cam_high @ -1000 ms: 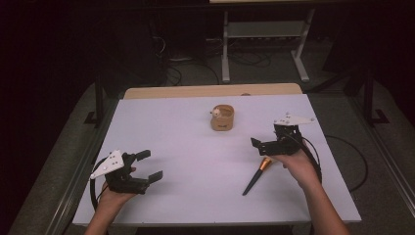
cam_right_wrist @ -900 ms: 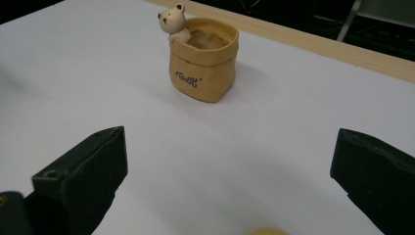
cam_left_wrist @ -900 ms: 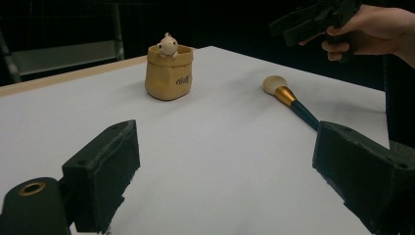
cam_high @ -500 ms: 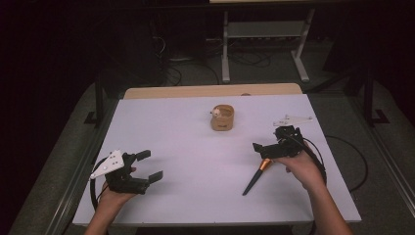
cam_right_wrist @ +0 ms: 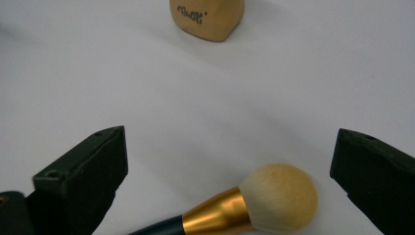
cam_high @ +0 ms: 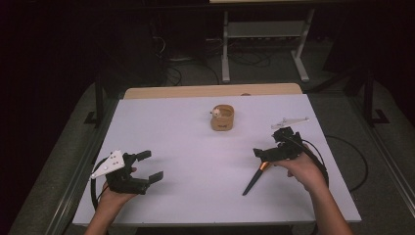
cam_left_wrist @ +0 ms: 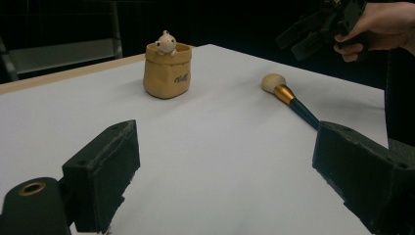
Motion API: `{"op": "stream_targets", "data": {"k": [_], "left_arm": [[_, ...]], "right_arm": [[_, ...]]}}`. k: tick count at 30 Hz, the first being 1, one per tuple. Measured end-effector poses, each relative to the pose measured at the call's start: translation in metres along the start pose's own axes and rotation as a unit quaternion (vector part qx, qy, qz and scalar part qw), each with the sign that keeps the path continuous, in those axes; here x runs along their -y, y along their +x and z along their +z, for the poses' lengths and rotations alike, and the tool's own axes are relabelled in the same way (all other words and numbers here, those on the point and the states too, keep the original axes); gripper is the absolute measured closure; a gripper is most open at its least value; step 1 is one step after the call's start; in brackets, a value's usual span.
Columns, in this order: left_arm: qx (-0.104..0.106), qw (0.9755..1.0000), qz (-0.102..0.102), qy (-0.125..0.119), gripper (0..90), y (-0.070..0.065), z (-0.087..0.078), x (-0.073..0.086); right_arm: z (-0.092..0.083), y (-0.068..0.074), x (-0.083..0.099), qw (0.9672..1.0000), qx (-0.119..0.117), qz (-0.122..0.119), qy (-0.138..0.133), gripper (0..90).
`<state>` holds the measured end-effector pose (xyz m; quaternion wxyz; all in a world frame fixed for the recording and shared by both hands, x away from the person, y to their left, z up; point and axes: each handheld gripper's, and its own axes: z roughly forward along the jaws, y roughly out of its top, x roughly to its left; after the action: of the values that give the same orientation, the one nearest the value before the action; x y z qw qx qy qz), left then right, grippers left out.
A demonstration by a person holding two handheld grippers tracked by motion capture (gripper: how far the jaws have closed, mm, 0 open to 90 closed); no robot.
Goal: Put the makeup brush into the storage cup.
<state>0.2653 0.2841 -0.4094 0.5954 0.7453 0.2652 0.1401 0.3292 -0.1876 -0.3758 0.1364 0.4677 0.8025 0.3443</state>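
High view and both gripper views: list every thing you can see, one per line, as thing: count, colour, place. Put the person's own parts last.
Table: one, white, centre.
Pouch-shaped holder: one, tan, far middle of table, small pale figure at its rim.
Makeup brush: one, dark handle, gold ferrule, cream bristles, lying right of centre.
Metal rack: one, grey, floor beyond table.
Left gripper: one, black, near-left, jaws apart.
Right gripper: one, black, over the brush head, jaws apart.
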Motion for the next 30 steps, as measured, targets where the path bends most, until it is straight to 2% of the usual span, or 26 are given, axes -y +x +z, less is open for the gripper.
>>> {"op": "stream_targets", "data": {"k": [4,6,8,9,14,22,25,30], "left_arm": [[0.0,1.0,0.0,0.0,9.8,0.0,0.0,0.0],[0.0,1.0,0.0,0.001,9.8,0.0,0.0,0.0],[0.0,1.0,-0.001,0.0,9.8,0.0,0.0,0.0],[0.001,1.0,-0.001,0.001,9.8,0.0,0.001,0.0],[0.001,1.0,-0.002,0.001,9.8,-0.001,0.001,0.0],[0.001,1.0,-0.002,0.0,9.8,-0.001,0.001,0.0],[0.001,1.0,-0.002,0.0,9.8,-0.001,0.001,0.0],[0.002,1.0,0.0,0.001,9.8,-0.001,0.002,0.0]], "right_arm": [[0.003,0.002,0.004,0.9998,-0.003,0.006,0.018,0.1],[0.004,0.003,0.006,0.9997,-0.002,0.003,0.023,5.1],[0.005,0.004,0.008,0.9995,-0.003,0.004,0.03,5.9],[0.006,0.004,0.009,0.9995,-0.004,0.001,0.031,6.1],[0.008,0.006,0.014,0.999,-0.007,0.015,0.042,6.1],[0.015,0.01,0.022,0.9981,-0.007,0.013,0.06,6.5],[0.017,0.011,0.023,0.9979,-0.004,0.004,0.064,6.9],[0.021,0.013,0.027,0.9965,-0.002,0.015,0.082,10.0]]}}
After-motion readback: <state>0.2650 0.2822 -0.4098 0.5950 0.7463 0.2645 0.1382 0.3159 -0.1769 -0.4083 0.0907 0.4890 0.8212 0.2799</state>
